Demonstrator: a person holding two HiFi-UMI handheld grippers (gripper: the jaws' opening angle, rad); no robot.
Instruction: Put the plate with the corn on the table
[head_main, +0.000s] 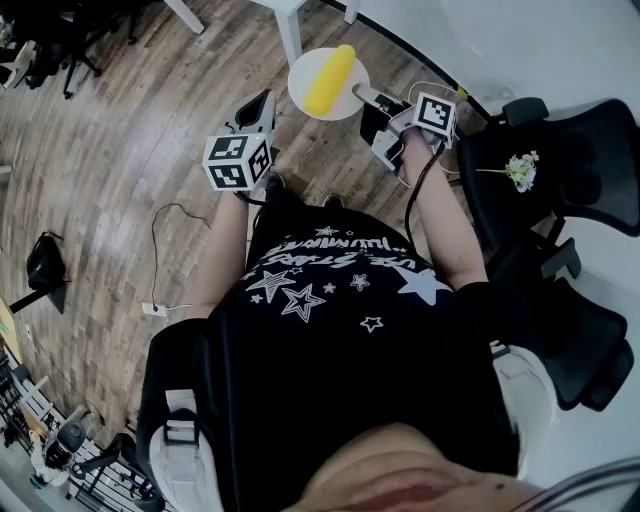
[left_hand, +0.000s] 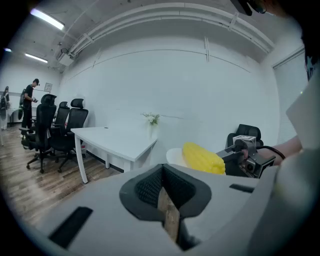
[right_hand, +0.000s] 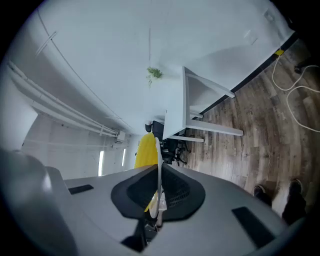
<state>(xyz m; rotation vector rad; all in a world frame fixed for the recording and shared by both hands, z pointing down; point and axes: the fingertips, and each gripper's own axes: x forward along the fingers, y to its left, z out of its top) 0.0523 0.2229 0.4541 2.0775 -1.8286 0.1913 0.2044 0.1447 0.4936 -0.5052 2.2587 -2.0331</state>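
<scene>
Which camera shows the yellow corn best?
The head view: it looks down on the whole corn lying on the white plate. The left gripper view shows it from the side, lower in the picture. The right gripper view shows only a yellow strip beside the edge-on plate.

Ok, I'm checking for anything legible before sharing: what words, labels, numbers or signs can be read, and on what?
Person's shirt: one line of stylised print above the stars, upside down here, too distorted to read.
On left gripper and right gripper: square black-and-white marker patterns only, no words.
Nothing else legible.
</scene>
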